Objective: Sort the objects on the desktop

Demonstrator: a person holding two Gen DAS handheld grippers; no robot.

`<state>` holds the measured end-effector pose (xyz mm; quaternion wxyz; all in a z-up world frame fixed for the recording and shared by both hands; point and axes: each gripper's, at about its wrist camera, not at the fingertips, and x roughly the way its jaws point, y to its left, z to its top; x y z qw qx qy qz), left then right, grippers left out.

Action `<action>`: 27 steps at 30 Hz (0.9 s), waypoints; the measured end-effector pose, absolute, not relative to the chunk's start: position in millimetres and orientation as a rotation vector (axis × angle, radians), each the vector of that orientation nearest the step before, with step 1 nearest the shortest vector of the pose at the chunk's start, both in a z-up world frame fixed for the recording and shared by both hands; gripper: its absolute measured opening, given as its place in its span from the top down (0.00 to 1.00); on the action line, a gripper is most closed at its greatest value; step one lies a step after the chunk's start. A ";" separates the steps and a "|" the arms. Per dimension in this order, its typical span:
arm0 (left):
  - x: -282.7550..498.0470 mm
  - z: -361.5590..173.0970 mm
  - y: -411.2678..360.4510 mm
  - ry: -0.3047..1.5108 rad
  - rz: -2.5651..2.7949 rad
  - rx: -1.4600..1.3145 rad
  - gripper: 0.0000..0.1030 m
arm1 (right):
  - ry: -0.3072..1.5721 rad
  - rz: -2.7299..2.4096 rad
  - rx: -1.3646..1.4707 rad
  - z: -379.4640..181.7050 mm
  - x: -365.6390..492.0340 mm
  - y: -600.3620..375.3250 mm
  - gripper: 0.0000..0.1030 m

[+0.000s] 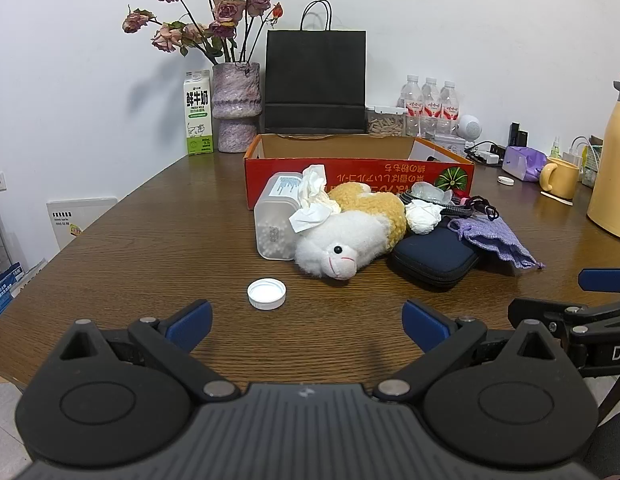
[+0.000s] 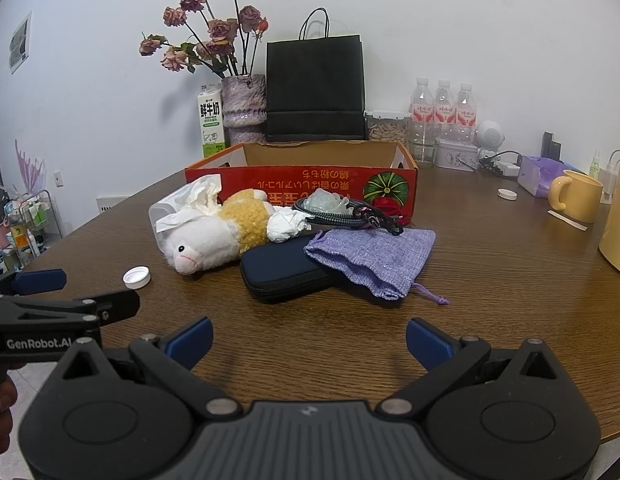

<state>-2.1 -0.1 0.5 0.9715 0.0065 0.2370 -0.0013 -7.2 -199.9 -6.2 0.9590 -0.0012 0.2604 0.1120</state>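
Two grippers hover low over the near edge of a wood-grain table (image 1: 150, 240), both with jaws spread wide and holding nothing: the left gripper (image 1: 306, 324) faces a white cap (image 1: 267, 293), the right gripper (image 2: 309, 338) faces a navy case (image 2: 286, 270).

The left view alone shows the clear jar (image 1: 275, 220) plainly, lying on its side and filled with small white beads; in the right view it is mostly hidden behind tissue (image 2: 198, 200). The right view alone shows the purple pouch (image 2: 374, 258) laid out flat, its woven cloth draped over the case's far end, drawstring trailing on the wood.

The clutter sits in one heap just in front of a red box (image 1: 358, 172), an open cardboard tray with printed sides. A plush sheep (image 1: 350, 236), fuzzy white with a yellow woolly body, lies on its side touching the jar and the case. A crumpled paper ball (image 1: 422, 216) rests beside it, with a braided cord (image 2: 330, 216) behind.

Against the white wall stand a black bag (image 1: 315, 80), a mottled vase (image 1: 235, 108) of dried roses, a milk carton (image 1: 198, 114) and three bottles (image 1: 430, 100). A yellow mug (image 2: 576, 196) stands to the right.
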 end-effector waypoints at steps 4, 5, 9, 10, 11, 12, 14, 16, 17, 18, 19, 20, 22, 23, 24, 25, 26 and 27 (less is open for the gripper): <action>-2.0 0.6 -0.1 0.478 -0.005 0.013 0.00 | 0.525 0.234 0.003 -6.6 -10.0 -200.7 0.00; -1.7 0.7 0.0 0.479 -0.004 0.012 0.00 | 0.525 0.234 0.002 -6.1 -8.6 -200.3 0.00; -1.8 0.7 -0.2 0.476 -0.006 0.013 0.00 | 0.522 0.236 0.002 -4.5 -8.5 -200.0 0.00; -1.6 0.7 -0.4 0.477 -0.007 0.013 0.00 | 0.521 0.236 0.002 -4.6 -8.4 -200.1 0.00; -1.5 0.8 -0.6 0.477 -0.006 0.013 0.00 | 0.520 0.236 0.003 -4.4 -8.6 -200.5 0.00; -1.4 1.0 -0.8 0.477 -0.007 0.013 0.00 | 0.519 0.236 0.003 -4.3 -8.8 -200.4 0.00; -1.5 0.9 -1.0 0.477 -0.008 0.014 0.00 | 0.519 0.236 0.003 -4.3 -9.0 -200.5 0.00; -2.2 1.1 -1.6 0.475 -0.010 0.015 0.00 | 0.518 0.235 0.003 -4.2 -9.1 -200.4 0.00; -2.6 1.0 -1.5 0.475 -0.010 0.014 0.00 | 0.518 0.235 0.002 -4.2 -9.4 -200.2 0.00; -2.8 1.0 -1.2 0.475 -0.009 0.014 0.00 | 0.517 0.236 0.001 -3.8 -9.4 -200.0 0.00; -2.7 1.0 -1.3 0.475 -0.009 0.013 0.00 | 0.517 0.236 0.001 -3.9 -9.3 -199.9 0.00; -3.2 0.8 -0.6 0.476 -0.009 0.011 0.00 | 0.518 0.236 0.000 -4.2 -9.1 -199.8 0.00; -2.9 0.3 0.0 0.478 -0.007 0.011 0.00 | 0.514 0.233 0.004 -4.5 -9.2 -200.2 0.00; -2.7 0.2 0.0 0.479 -0.008 0.010 0.00 | 0.513 0.232 0.005 -4.7 -9.4 -200.5 0.00; -2.5 0.0 -0.2 0.480 -0.009 0.010 0.00 | 0.513 0.231 0.004 -4.9 -9.5 -200.6 0.00; -2.4 -0.3 -0.5 0.481 -0.009 0.011 0.00 | 0.514 0.231 0.004 -5.2 -9.3 -200.8 0.00; -2.5 -0.7 -0.2 0.482 -0.010 0.011 0.00 | 0.514 0.232 0.004 -5.5 -9.2 -200.9 0.00; -2.6 -0.9 -0.2 0.483 -0.011 0.010 0.00 | 0.514 0.232 0.004 -5.7 -9.5 -200.9 0.00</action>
